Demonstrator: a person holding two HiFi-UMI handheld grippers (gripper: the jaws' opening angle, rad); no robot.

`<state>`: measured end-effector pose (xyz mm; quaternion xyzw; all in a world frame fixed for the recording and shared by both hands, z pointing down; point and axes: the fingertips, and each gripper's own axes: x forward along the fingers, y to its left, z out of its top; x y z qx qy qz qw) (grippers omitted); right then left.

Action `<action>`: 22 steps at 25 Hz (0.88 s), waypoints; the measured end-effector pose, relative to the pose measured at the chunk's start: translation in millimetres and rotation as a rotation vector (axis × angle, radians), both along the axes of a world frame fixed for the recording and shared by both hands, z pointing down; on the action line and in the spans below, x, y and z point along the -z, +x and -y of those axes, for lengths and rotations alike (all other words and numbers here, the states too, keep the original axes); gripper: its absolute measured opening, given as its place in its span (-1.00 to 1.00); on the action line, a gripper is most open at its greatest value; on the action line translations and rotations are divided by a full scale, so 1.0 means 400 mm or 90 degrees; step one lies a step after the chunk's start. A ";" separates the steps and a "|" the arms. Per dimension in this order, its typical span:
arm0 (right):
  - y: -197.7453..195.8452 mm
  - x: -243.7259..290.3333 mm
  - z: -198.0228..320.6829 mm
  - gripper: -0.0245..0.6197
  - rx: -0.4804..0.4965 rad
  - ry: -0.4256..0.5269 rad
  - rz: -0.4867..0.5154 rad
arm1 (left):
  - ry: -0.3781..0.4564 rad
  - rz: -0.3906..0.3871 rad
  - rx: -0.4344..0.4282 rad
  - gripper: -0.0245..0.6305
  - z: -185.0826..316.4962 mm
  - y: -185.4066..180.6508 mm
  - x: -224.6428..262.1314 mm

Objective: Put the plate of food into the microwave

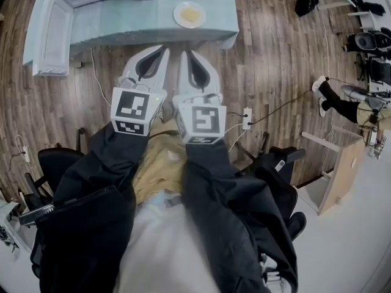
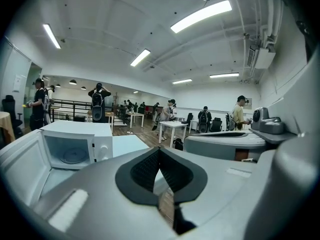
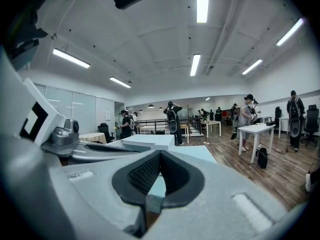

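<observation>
A white microwave oven (image 2: 75, 149) stands with its door open at the left end of the pale blue tabletop (image 1: 140, 20). The left claw (image 1: 162, 50) is pressed together and empty. A round white plate of yellow food (image 1: 189, 14) rests on the tabletop, right of the microwave. The right claw (image 1: 184, 54) is also pressed together and empty.

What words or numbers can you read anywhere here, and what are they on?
No word or number can be read anywhere.
Left cube and right cube: black-and-white square patterns, not letters.
Microwave control panel: too small to read.
Paper sheet on the wall: too blurred to read.
</observation>
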<state>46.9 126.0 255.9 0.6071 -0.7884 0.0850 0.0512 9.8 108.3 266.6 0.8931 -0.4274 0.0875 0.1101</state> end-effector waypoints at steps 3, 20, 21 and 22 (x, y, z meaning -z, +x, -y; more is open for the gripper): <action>0.013 -0.027 0.020 -0.94 -0.004 -0.020 0.001 | -0.020 0.000 -0.003 -0.94 0.026 0.010 -0.028; 0.120 -0.130 0.335 -0.94 0.091 -0.058 0.028 | -0.060 0.048 0.078 -0.94 0.327 0.107 -0.137; 0.133 -0.140 0.349 -0.94 0.096 -0.065 0.028 | -0.066 0.050 0.081 -0.94 0.342 0.119 -0.145; 0.145 -0.153 0.363 -0.94 0.100 -0.073 0.029 | -0.071 0.054 0.083 -0.94 0.357 0.130 -0.156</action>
